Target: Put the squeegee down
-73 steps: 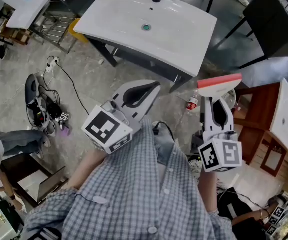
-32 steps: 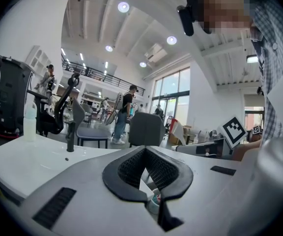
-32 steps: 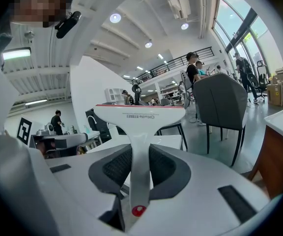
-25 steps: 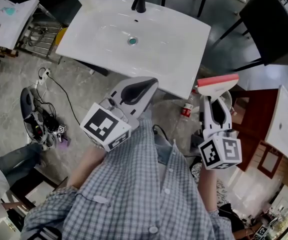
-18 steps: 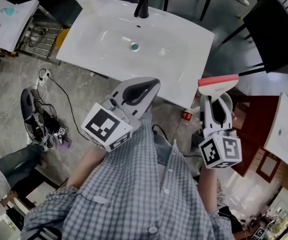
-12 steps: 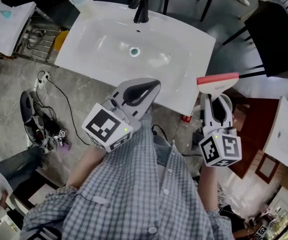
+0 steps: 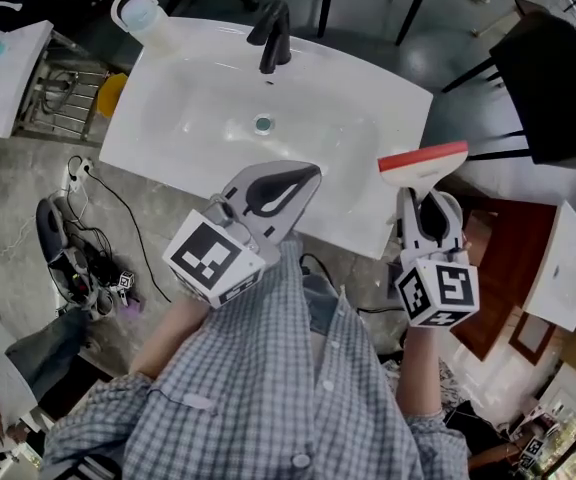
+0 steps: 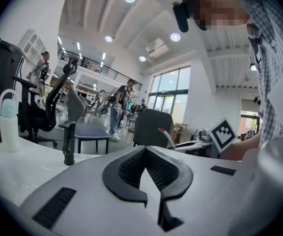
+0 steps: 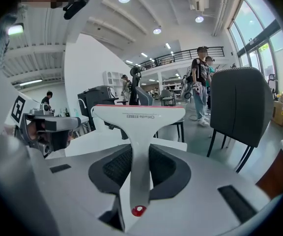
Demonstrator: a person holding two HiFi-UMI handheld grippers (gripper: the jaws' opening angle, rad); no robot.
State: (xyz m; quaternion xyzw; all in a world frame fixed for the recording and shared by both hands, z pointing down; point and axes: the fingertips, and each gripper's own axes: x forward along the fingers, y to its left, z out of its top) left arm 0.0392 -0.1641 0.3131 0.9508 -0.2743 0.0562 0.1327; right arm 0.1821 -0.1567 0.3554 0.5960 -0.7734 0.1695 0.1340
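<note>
- In the head view, the squeegee (image 7: 423, 163) has most of its handle hidden inside the right tool (image 7: 423, 203). The print under its blade is too small for us to read.
- We see bare washbasin (image 7: 198, 118) between the tap (image 7: 271, 36) and the near edge. The squeegee is held in the air over its right edge.
- It is white and T-shaped, with a red blade strip. The right tool clamps its handle. The left tool (image 7: 313, 171) is closed and empty.

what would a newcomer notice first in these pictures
The white squeegee with its red blade, clamped in the right tongs at the head view's right, draws the eye first. Next comes the big white sink with a black faucet ahead, the empty left tongs shut by its near edge.
</note>
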